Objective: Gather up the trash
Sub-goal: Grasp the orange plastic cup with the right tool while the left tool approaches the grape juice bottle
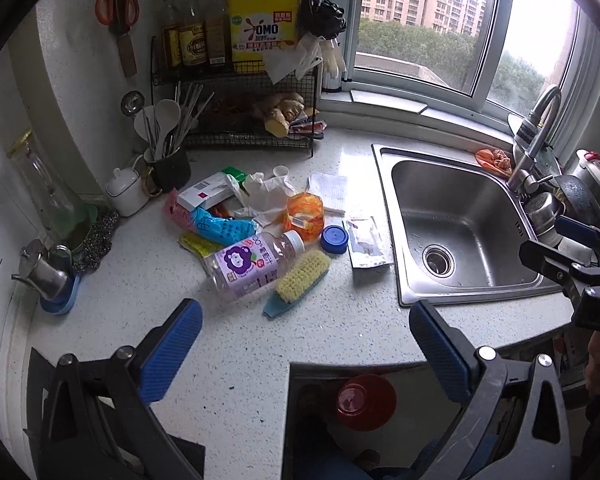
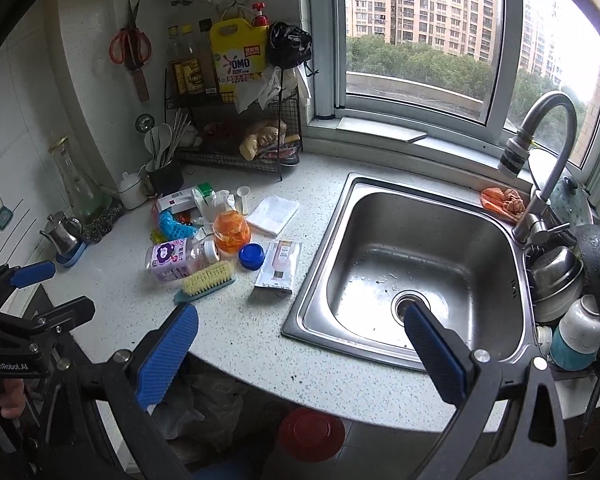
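A pile of trash lies on the speckled counter left of the sink: a clear bottle with a purple label, an orange plastic tub, a blue cap, a flat packet, a blue wrapper, crumpled tissue, a white box. A yellow scrub brush lies beside the bottle. My left gripper is open and empty above the counter's front. My right gripper is open and empty near the sink's front edge.
A steel sink with a tap is at the right, dishes beside it. A wire rack with bottles stands at the back. A utensil cup, a small kettle and a red bin below are nearby.
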Available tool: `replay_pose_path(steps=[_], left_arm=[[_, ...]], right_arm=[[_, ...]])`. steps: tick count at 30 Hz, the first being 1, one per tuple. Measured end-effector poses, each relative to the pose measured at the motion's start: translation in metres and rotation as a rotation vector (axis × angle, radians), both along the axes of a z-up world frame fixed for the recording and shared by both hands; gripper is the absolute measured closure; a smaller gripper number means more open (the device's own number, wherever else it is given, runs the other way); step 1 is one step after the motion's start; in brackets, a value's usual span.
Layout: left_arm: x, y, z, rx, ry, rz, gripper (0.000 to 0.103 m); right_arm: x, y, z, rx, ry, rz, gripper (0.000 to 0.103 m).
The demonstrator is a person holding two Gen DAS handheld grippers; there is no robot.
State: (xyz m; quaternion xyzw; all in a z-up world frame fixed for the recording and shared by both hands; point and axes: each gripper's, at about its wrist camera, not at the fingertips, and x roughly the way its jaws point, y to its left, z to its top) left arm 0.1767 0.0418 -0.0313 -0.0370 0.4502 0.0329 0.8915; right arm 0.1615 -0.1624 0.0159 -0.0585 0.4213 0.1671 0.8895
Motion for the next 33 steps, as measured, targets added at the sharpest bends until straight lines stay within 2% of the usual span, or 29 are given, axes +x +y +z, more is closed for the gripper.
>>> replay_pose_path(steps=[3,9,15,20,29,33], left_arm=[[0.034,0.027,-0.01,-0.014,0.027,0.011,0.0],[0.09,0.07,-0.039,-0.026,0.094,-0.009,0.0],[0.128,0.098,-0.081,-0.03,0.194,-0.036,0.0],[0.142,0.113,-0.109,-0.062,0.256,-0.064,0.0],[0.154,0.138,-0.14,-0.071,0.303,-0.078,0.0],[0.154,0.148,-0.147,-0.065,0.308,-0.074,0.0]], right_arm=[[0.033,0.024,-0.013,-0.006,0.017,0.028,0.0],[0.095,0.077,-0.046,-0.05,0.108,0.064,0.0],[0.139,0.122,-0.085,-0.09,0.235,0.108,0.0],[0.17,0.151,-0.121,-0.139,0.345,0.142,0.0],[0.2,0.188,-0.166,-0.185,0.441,0.18,0.001],[0.206,0.199,-0.179,-0.224,0.457,0.197,0.012]])
